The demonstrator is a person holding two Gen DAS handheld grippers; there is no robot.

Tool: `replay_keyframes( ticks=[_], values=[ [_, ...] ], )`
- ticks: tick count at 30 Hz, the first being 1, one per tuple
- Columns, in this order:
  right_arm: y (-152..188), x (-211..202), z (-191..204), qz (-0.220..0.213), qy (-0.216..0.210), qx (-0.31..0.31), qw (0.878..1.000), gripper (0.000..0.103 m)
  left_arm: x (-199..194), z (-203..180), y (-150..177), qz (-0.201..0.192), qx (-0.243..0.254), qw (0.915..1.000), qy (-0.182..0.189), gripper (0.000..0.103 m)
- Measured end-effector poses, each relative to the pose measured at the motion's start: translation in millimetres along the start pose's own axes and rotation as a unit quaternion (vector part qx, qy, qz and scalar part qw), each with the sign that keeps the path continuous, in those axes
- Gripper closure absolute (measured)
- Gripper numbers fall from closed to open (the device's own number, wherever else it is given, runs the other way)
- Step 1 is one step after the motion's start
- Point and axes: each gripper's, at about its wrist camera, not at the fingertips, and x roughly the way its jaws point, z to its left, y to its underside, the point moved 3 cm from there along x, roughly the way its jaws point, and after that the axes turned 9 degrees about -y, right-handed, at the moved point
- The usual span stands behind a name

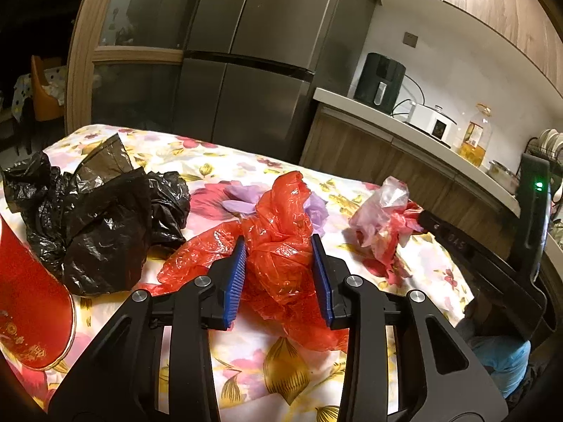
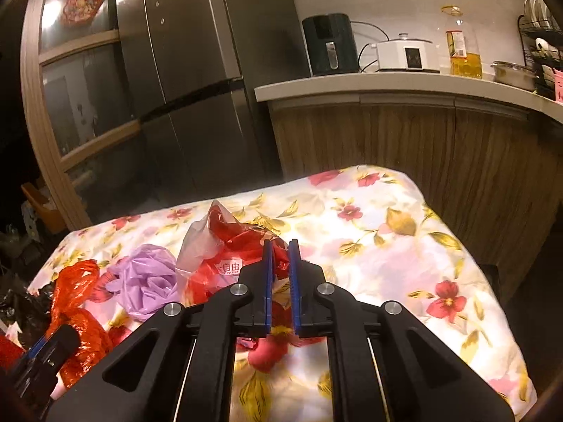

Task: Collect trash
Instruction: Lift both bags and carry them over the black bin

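A crumpled orange-red plastic bag (image 1: 281,246) lies on the floral tablecloth (image 1: 246,358). My left gripper (image 1: 279,246) has both blue pads pressed into its sides. To the right lies a clear-and-red plastic bag (image 2: 211,249). My right gripper (image 2: 280,248) is nearly shut, with a fold of that bag pinched at its tips. In the left wrist view, the right gripper (image 1: 425,221) reaches into the same bag (image 1: 380,218). A purple bag (image 2: 147,281) sits between the two. Black bags (image 1: 98,218) are heaped at the left. The left gripper (image 2: 52,341) shows at the lower left of the right wrist view.
A red container with gold print (image 1: 31,299) stands at the table's near left. Behind the table are a steel fridge (image 1: 264,70) and a counter (image 2: 387,84) with an air fryer (image 2: 329,44), a white cooker (image 2: 408,54) and an oil bottle (image 2: 462,47). The table's right half is bare cloth (image 2: 404,246).
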Motion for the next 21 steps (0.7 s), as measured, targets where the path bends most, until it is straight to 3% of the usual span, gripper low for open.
replay_keyframes(
  ticks=[21],
  values=[
    [-12, -119, -11, -0.072, 0.001, -0.018, 0.997, 0.095, -75, -42, -7, -0.047, 0.04, 0.9972, 0.043, 0.07]
  ],
)
